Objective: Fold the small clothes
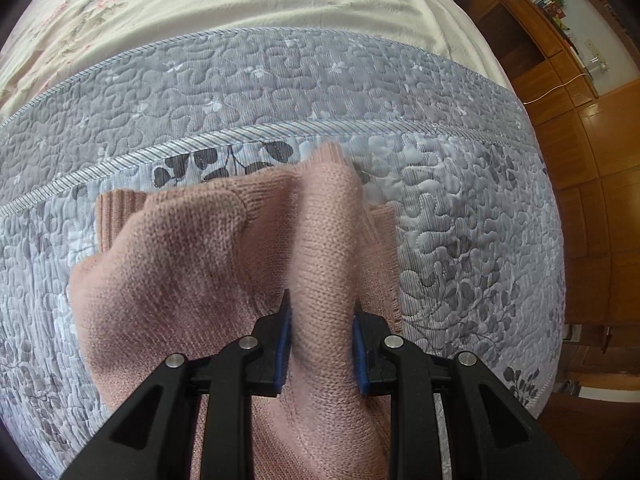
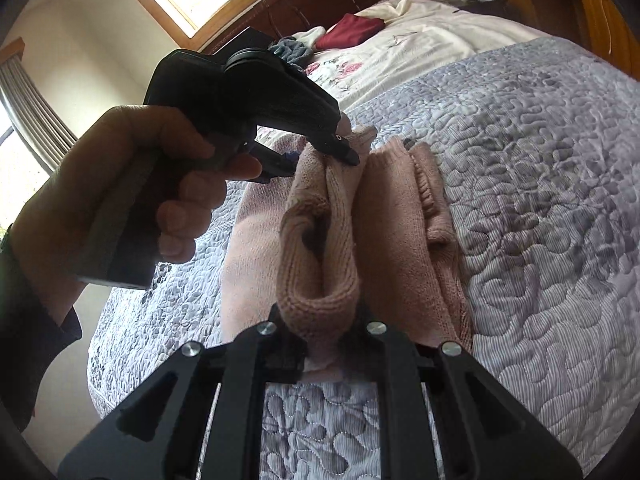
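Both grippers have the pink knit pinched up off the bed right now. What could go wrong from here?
1. The left gripper and right gripper each pinch only a narrow ridge of the pink sweater; the loose knit may slip out mid-fold.
2. The rest lies bunched on the grey quilt, so lifting could drag it and undo earlier folds.

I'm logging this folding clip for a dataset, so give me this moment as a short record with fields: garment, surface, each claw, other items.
garment: pink knit sweater, partly folded, one fold lifted between both claws
surface: grey quilted bedspread over a cream floral sheet
left claw: shut on a raised ridge of the knit
right claw: shut on a rolled fold of the knit
left hand: gripping the claw handle
other items: dark red folded cloth near the headboard
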A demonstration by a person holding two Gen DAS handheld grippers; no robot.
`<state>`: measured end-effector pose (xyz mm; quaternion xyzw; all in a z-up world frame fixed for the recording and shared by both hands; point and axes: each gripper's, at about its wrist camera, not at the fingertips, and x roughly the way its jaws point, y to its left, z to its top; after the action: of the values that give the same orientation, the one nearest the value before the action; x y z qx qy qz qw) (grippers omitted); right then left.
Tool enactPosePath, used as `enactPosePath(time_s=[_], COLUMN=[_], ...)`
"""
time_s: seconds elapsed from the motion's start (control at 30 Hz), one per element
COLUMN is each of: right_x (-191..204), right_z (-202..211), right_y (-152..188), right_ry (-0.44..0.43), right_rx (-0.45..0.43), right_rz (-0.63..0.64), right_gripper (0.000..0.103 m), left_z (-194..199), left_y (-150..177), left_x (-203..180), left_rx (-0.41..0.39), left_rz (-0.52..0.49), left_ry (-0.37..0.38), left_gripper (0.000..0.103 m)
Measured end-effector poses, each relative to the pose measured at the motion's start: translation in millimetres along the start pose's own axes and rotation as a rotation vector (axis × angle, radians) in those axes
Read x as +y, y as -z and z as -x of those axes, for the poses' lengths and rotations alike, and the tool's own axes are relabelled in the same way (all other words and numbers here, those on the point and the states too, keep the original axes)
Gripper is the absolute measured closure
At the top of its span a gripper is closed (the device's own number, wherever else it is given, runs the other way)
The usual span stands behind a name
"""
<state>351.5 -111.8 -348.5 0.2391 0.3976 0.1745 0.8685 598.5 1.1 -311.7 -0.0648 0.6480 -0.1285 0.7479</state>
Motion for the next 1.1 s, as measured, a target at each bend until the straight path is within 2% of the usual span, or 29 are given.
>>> enactPosePath(time_s=[0.27,0.37,0.47,0.57,0.6,0.67,0.73,0.8,0.9,1.03,1.1], right_x=[-40,-56,-72,-82,-85,-91,-94,-96,-98,-100,-100], right_z=[-4,-8,-13,-18,-19,-20,-22,-25,-30,-33,-37], right_y=[8,10,12,12,12,13,12,11,7,6,6], right_ry=[-0.083,-0.163,-0.206,-0.222,-0.223,-0.260,-0.292,-0.322,-0.340,-0.352,-0.356], right_rx=[0.053,0.087,0.117,0.156,0.165,0.160,0.163,0.166,0.168,0.173,0.180], right_rz=[-0.153,-0.246,-0.320,-0.355,-0.373,-0.411,-0.432,-0.449,-0.465,-0.469,-0.466], right_gripper=[0.092,0.091,0.090,0.079,0.065,0.053,0.051,0.047,0.047,0.053,0.061], left_z=[-21,-23,-27,-30,-30,-29,-26,-19,2,44,63], left_y=[9,14,19,23,24,25,26,26,24,35,42], left_x=[-25,-32,-39,-45,-47,-50,-49,-41,-24,-11,-4], left_rx=[-0.077,-0.124,-0.168,-0.206,-0.218,-0.249,-0.262,-0.272,-0.289,-0.353,-0.366], left_rz=[-0.016,-0.018,-0.021,-0.022,-0.023,-0.029,-0.032,-0.010,0.032,-0.029,-0.071], left_ry=[-0.120,-0.168,-0.210,-0.246,-0.242,-0.186,-0.105,-0.010,0.132,0.166,0.178], left_gripper=[0.078,0.078,0.078,0.073,0.068,0.044,0.035,0.034,0.034,0.033,0.033])
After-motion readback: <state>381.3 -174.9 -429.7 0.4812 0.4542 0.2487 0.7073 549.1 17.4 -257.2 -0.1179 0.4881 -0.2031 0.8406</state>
